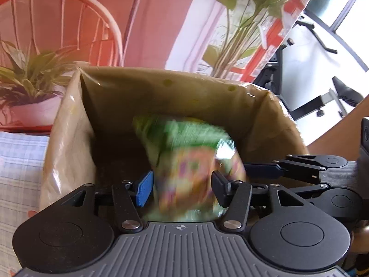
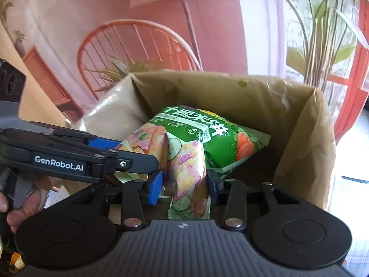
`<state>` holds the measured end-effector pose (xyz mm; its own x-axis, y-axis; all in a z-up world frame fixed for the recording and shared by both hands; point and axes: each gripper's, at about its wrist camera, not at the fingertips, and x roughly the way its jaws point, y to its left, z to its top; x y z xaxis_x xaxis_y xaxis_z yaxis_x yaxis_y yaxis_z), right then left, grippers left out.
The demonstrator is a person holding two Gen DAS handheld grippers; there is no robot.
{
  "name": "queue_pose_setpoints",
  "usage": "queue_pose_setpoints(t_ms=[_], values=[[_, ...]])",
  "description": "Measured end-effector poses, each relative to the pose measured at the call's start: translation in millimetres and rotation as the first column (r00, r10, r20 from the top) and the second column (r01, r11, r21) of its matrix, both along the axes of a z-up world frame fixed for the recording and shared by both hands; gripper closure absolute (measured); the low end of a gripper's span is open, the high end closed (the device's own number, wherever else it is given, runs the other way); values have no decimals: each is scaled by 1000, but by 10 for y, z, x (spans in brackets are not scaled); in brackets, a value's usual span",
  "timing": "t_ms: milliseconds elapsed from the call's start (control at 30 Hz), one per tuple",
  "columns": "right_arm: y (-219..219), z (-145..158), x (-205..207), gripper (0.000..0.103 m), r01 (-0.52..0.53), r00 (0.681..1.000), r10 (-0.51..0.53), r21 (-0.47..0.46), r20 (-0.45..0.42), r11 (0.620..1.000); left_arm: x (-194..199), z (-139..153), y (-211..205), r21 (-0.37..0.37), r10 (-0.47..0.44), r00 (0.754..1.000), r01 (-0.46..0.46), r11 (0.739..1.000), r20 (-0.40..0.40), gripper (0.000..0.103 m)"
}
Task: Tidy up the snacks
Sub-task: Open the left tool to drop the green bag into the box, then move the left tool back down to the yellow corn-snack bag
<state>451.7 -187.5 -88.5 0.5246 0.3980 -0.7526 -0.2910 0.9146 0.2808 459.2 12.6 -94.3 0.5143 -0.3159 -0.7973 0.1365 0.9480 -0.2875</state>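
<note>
A green snack bag printed with vegetables hangs tilted inside an open cardboard box lined with clear plastic. In the left wrist view the bag is blurred between the fingers of my left gripper, whose blue pads stand off it, open. From the right, my right gripper reaches the bag's side. In the right wrist view the bag is sharp, and its crumpled lower end is pinched between the pads of my right gripper. My left gripper comes in from the left over the box.
A potted plant and a red wire chair back stand behind the box at left. Checked cloth lies to its left. A tall plant and black exercise equipment are at right. A hand holds the left gripper.
</note>
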Motion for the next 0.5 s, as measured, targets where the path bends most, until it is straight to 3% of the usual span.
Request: queue_pose_setpoints(t_ms=[167,500], values=[[-8,-15,0,55,55,998,-55,-29,-9,998,-98,102,7,5,-13,999,13,1000,40,39],[-182,430,-456,55,110,986,-108,-4,125,994,-644,611,71,34,-5,982,-1,999,188,39]])
